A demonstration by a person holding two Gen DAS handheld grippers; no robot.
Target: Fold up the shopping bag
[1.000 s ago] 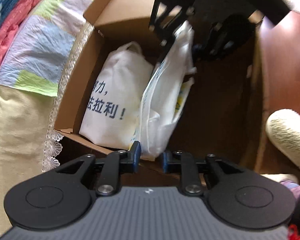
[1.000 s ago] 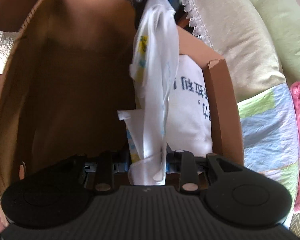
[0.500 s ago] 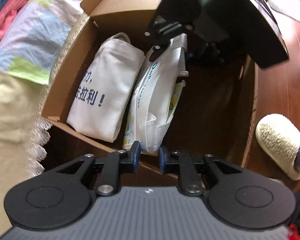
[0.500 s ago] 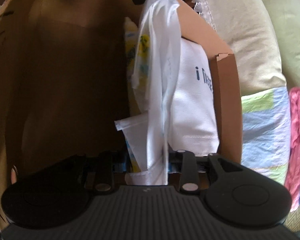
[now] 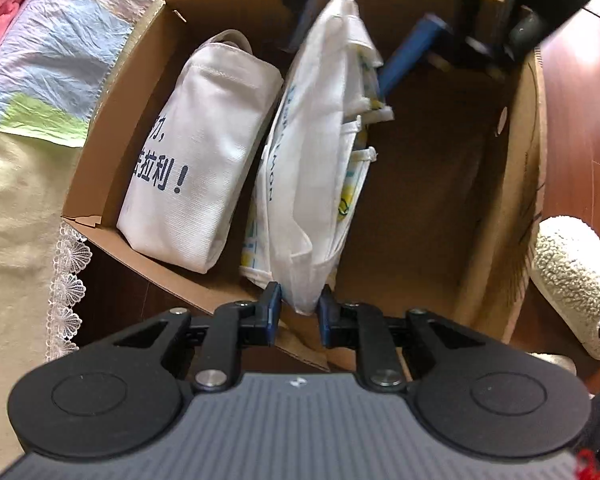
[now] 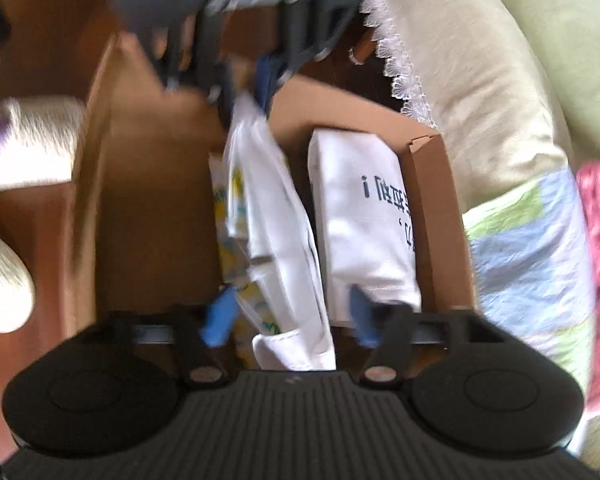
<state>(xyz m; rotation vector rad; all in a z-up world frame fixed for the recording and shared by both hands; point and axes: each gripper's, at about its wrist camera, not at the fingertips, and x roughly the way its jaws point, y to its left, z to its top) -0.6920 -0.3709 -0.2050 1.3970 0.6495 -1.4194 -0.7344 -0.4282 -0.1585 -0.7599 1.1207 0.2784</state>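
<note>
Left claw (image 5: 299, 307): narrowly parted, its blue pads flanking the folded shopping bag's (image 5: 312, 184) lower corner; actual pinching cannot be told.
Right claw (image 6: 290, 320): spread wide, gripping nothing, bag end between its fingers.
Cardboard box (image 5: 496, 208): holds both bags.
Folded shopping bag: upright, mid-box.
Canvas tote (image 5: 196, 168): leaning just beside it.

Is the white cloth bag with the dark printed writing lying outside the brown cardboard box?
No, the white cloth bag with dark writing stands inside the brown cardboard box, against its wall.
</note>
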